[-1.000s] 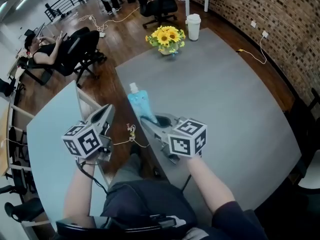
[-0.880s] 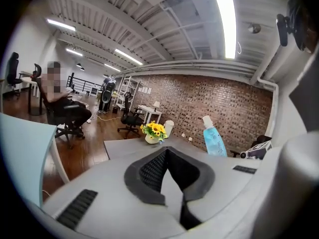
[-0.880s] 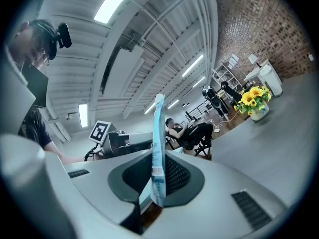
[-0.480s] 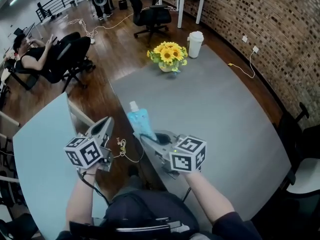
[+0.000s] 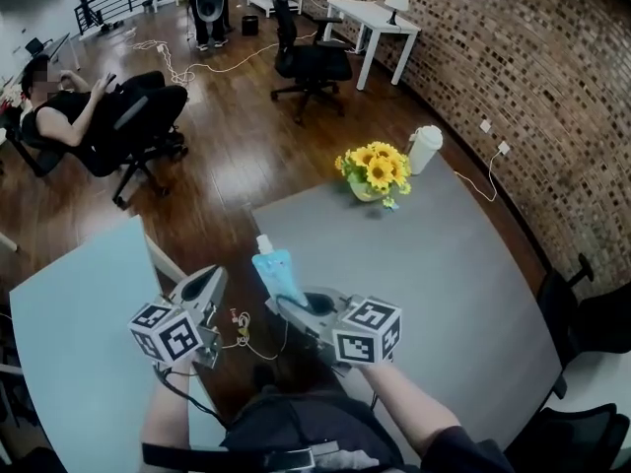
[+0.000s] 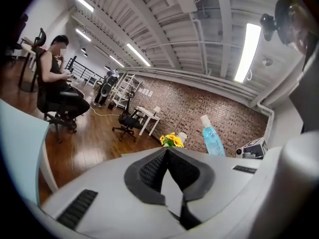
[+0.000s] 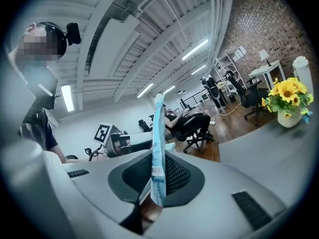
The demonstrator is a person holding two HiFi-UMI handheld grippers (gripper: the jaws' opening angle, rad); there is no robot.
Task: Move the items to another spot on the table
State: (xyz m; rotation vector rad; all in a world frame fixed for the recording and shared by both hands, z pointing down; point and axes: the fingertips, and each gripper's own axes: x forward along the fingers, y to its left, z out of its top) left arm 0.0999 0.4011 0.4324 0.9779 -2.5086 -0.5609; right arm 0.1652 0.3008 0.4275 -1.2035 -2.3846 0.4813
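Observation:
A blue drink pouch (image 5: pixel 278 272) with a white cap stands upright in my right gripper (image 5: pixel 288 304), which is shut on its lower edge. It hangs over the gap beside the grey table's near-left corner (image 5: pixel 296 215). The right gripper view shows the pouch (image 7: pixel 158 143) edge-on, pinched between the dark pads (image 7: pixel 174 176). My left gripper (image 5: pixel 202 289) is beside it on the left, shut and empty. In the left gripper view its pads (image 6: pixel 154 168) meet, with the pouch (image 6: pixel 212 139) off to the right.
A vase of sunflowers (image 5: pixel 376 172) and a white lidded container (image 5: pixel 424 149) stand at the grey table's far edge. A light blue table (image 5: pixel 79 313) lies to the left. A person sits in an office chair (image 5: pixel 128 126) on the wooden floor beyond. A brick wall runs along the right.
Both grippers have travelled together with the pouch still in the right one. In the head view the flowers and white container now sit further right, and more of the room shows.

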